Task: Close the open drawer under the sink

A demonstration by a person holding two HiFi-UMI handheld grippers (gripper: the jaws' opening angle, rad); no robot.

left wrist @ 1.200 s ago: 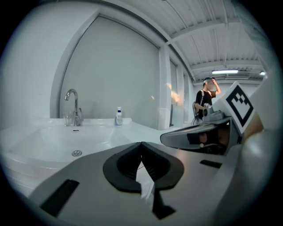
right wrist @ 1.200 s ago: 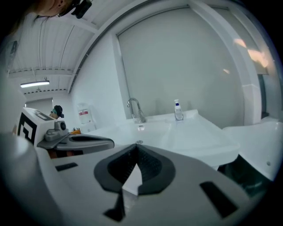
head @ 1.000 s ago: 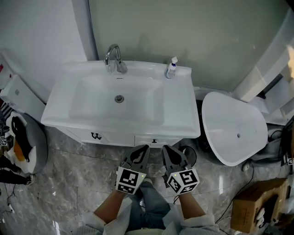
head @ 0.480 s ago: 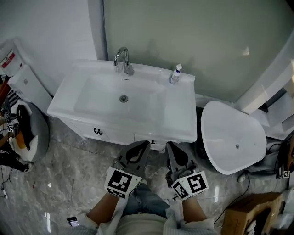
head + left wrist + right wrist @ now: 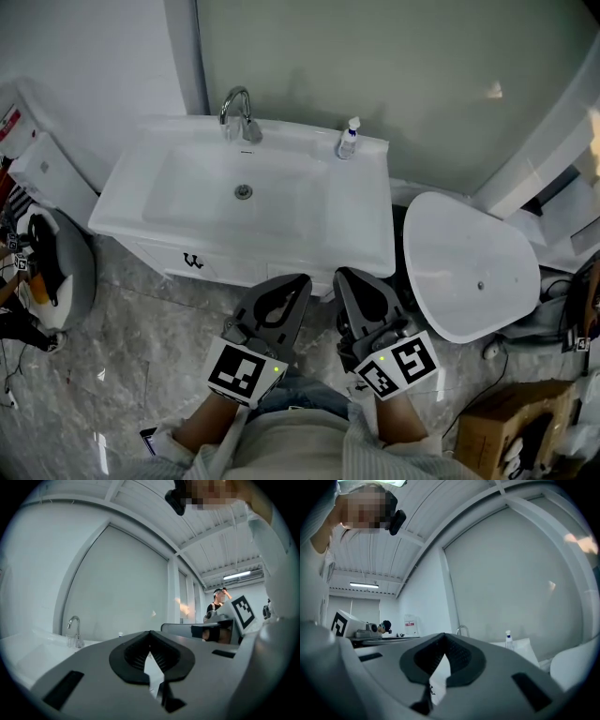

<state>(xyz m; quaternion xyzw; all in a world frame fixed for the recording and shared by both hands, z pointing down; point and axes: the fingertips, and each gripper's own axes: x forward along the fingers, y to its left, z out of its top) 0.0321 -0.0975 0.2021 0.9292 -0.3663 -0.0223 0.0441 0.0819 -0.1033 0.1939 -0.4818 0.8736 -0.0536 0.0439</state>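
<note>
Left gripper [image 5: 298, 283] and right gripper [image 5: 349, 277] hang side by side in front of the vanity, tips pointing toward it. In each gripper view the jaws are together at the tips, with only the hollow of the pads open between them and nothing caught there.

The drawer [image 5: 286, 273] shows as a narrow white strip just under the front lip of the bench, right of the cabinet handle [image 5: 194, 261]. It lies straight ahead of both grippers and a little below them. Its front runs left to right, parallel to the bench edge, so closing it probably calls for a push forward, away from the person. The left gripper's tips sit just before the visible strip, and the right gripper's tips are just beside them, so either is about equally near. From this steep angle I cannot tell how far the drawer stands out.

On the bench, the sink basin [image 5: 187, 202] holds nothing but its drain, with the faucet [image 5: 234, 105] behind it and a soap bottle [image 5: 349, 137] at the back right corner.
</note>
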